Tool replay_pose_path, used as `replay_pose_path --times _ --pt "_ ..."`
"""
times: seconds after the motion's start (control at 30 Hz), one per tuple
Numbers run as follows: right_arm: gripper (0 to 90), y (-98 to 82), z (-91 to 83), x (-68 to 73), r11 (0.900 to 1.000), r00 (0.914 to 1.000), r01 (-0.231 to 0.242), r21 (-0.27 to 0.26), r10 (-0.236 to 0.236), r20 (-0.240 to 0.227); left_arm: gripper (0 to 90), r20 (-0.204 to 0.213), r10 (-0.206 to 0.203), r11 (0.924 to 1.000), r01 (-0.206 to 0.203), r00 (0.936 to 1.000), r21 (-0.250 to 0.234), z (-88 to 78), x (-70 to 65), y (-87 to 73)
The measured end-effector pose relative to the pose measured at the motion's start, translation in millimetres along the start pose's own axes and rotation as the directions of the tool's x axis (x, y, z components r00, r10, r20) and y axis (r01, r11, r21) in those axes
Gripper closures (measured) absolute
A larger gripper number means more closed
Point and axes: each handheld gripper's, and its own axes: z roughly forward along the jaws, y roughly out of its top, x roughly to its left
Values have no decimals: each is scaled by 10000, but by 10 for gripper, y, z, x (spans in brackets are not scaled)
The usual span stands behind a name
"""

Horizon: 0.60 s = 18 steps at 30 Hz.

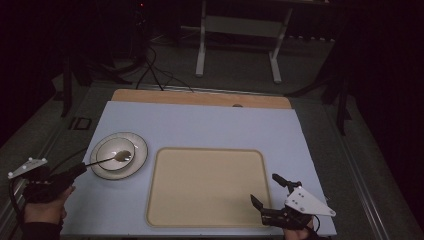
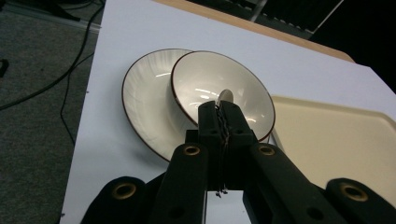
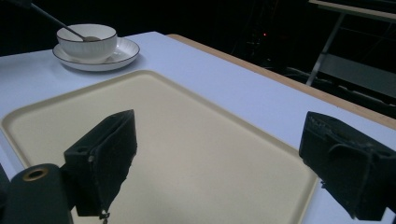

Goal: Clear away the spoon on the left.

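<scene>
Left tongs (image 1: pixel 77 171): black, brass-ringed screw holes; right tongs (image 1: pixel 266 192): black; each carries a grey triangular plate; dark sleeve at left forearm.

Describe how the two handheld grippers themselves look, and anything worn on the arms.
Both are black two-jaw tools. The left gripper and right gripper each carry a grey three-cornered plate on top. Brass-coloured rivets stud the jaw arms. A black cable trails from the left one. A dark sleeve covers the left forearm.

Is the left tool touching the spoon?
Touching. The left gripper view shows the left tool shut on the spoon handle, over the bowl.
</scene>
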Motion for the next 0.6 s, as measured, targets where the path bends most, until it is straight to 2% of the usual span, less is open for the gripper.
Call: replay_pose_path --times 0.07,0.17,0.27,0.3,0.5,0.6 --pt "115 0 -2 -2 10000 10000 -7 -2 7 7 894 24 46 10000 -46 10000 -15 -6 -10 12" --pt "115 -2 -7 -16 10000 9999 -81 -25 81 84 896 149 394 9992 -393 9991 -49 -61 -50 70" --pt "115 -2 -7 -18 10000 9999 -80 -30 80 96 896 186 499 9987 -497 9986 -101 -84 -60 89" --pt "115 -4 -6 -20 10000 9999 -86 -5 86 102 897 197 761 9969 -757 9969 -203 -146 -96 141" --pt "115 -8 0 -30 9999 9998 -156 15 156 138 896 559 1104 9939 -1100 9923 -113 -210 -127 221" --pt "115 -8 -17 -45 9995 9996 -275 -171 276 37 896 919 1427 9898 -1421 9855 -127 -241 -155 271"
